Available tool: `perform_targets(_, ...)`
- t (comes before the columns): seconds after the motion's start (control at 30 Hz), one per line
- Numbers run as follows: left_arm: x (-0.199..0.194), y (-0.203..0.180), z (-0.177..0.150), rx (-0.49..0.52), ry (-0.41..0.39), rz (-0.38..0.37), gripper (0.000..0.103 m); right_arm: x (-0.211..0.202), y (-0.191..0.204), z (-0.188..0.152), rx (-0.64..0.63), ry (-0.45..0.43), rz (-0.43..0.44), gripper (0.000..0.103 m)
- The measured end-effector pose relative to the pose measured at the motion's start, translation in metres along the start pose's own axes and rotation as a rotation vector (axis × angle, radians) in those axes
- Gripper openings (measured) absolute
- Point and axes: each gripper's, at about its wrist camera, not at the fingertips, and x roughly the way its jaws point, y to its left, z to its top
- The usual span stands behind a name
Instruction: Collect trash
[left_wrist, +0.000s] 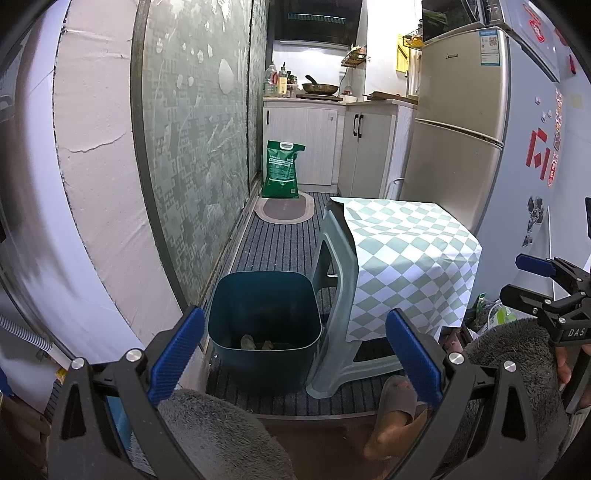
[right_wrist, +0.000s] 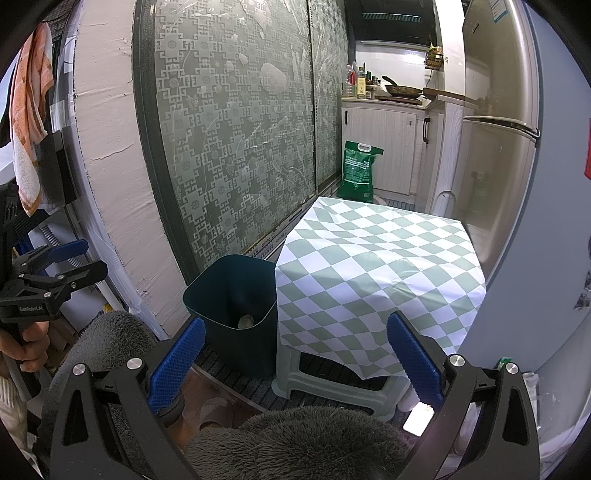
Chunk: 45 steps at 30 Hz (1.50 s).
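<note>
A dark teal trash bin (left_wrist: 264, 325) stands on the striped floor mat, left of a stool; it also shows in the right wrist view (right_wrist: 236, 314). Crumpled trash pieces (left_wrist: 255, 344) lie at its bottom, one of them visible in the right wrist view (right_wrist: 245, 321). My left gripper (left_wrist: 295, 354) is open and empty, held above and in front of the bin. My right gripper (right_wrist: 295, 354) is open and empty, held in front of the stool and bin. Each gripper shows in the other's view: the right one (left_wrist: 535, 280) at the right edge, the left one (right_wrist: 62, 266) at the left edge.
A plastic stool (left_wrist: 332, 266) covered by a green-white checked cloth (right_wrist: 376, 266) stands right of the bin. A frosted sliding door (left_wrist: 199, 155) runs along the left. A fridge (left_wrist: 458, 122) is at right. A green bag (left_wrist: 282, 170) and cabinets stand behind. My slippered foot (left_wrist: 395, 410) is below.
</note>
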Motion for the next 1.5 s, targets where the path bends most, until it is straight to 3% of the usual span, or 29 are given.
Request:
perform_targets(1.33,-0.002,-0.010,0.002,0.026,0.010,-0.002,0.100,0.000,0.000,0.000,-0.001,0.000,0.000,0.099)
perform_targets(1.5,0.001,-0.018,0.001,0.030,0.020,0.099,0.100,0.000,0.000,0.000,-0.001,0.000,0.000,0.099)
